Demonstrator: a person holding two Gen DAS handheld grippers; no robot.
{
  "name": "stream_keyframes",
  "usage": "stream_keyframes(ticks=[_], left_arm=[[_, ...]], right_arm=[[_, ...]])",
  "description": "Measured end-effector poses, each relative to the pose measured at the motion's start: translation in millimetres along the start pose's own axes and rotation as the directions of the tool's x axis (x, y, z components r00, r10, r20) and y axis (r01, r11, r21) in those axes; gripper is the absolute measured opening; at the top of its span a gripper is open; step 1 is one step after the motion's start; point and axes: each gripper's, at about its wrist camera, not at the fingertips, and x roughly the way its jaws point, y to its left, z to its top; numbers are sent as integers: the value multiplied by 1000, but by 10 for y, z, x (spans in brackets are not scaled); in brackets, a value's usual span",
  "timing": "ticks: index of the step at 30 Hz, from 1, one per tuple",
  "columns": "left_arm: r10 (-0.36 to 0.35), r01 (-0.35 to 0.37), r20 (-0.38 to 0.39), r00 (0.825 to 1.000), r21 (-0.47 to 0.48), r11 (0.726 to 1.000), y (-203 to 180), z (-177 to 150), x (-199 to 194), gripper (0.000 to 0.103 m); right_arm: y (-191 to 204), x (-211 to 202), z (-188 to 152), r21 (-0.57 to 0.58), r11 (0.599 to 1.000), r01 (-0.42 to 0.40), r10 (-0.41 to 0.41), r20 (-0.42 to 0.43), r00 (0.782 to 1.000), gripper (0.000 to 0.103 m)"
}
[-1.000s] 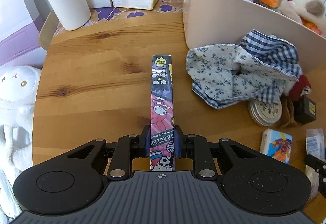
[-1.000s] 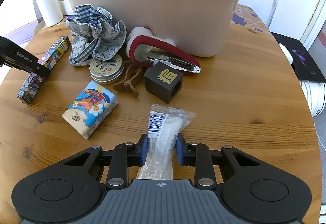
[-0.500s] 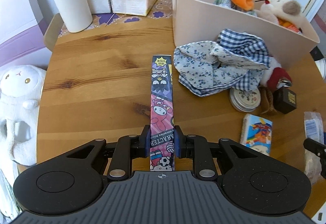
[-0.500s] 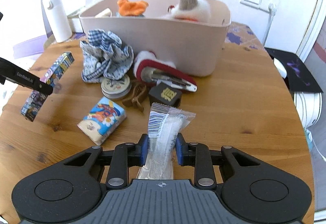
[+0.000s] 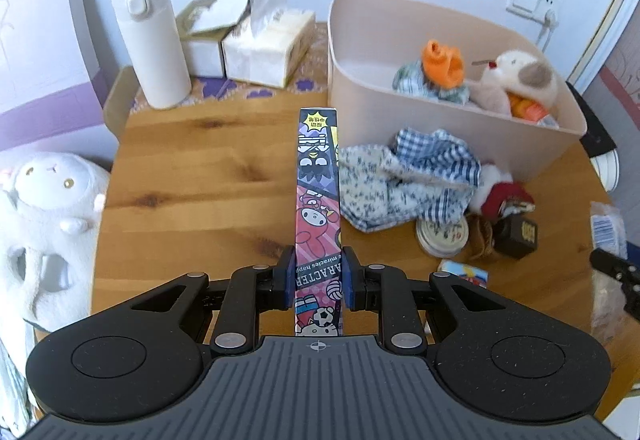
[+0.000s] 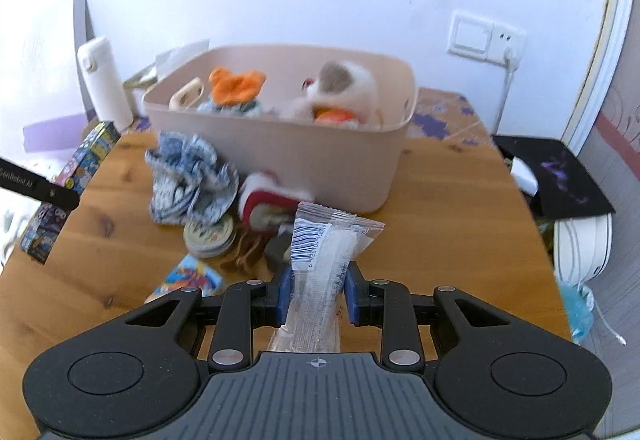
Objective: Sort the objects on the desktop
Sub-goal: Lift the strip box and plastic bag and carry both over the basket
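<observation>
My left gripper (image 5: 318, 277) is shut on a long cartoon-printed box (image 5: 318, 200) and holds it above the round wooden table (image 5: 192, 176). The box also shows at the left of the right wrist view (image 6: 72, 176). My right gripper (image 6: 317, 294) is shut on a clear plastic packet (image 6: 324, 252) with a barcode, lifted above the table. A beige bin (image 6: 280, 144) stands at the back with an orange toy (image 6: 236, 84) and a plush animal (image 6: 340, 84) in it. The bin also shows in the left wrist view (image 5: 452, 112).
In front of the bin lie a crumpled blue cloth (image 5: 408, 176), a round tin (image 5: 442, 236), a red-and-white plush (image 5: 502, 192), a dark cube (image 5: 518, 236) and a small colourful pack (image 5: 464, 276). A white bottle (image 5: 148, 36) and tissue boxes (image 5: 264, 44) stand at the back left. A white plush sheep (image 5: 44, 216) sits off the left edge.
Both grippers have risen and tilted up with their loads. The bin's inside and the back wall now show more. The objects on the table have not moved.
</observation>
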Motion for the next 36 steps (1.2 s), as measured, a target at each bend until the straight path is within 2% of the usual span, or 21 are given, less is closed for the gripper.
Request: stream_keyframes(ticks=[3,15,27,36], left_arm=[[20,-20,32,999,-4,1000,-5,65,-53,22],[22,-21,137,990,-10,1000,-90,405,-271,22],[26,-37,258,966,36,999,-373,864,-387,22],[37,-54,287,957,53,997,-625,1129,-275,22]], right_arm=[[-86,-76,110,-8,1000,8,-8,34,999,26],[-314,-246,521,-43,999,21,-15,142,990,26],[-435,-143,874,-99,995,6,14,203,979,26],[-510,45,1201,-135,991,-1,33,237,971,26]])
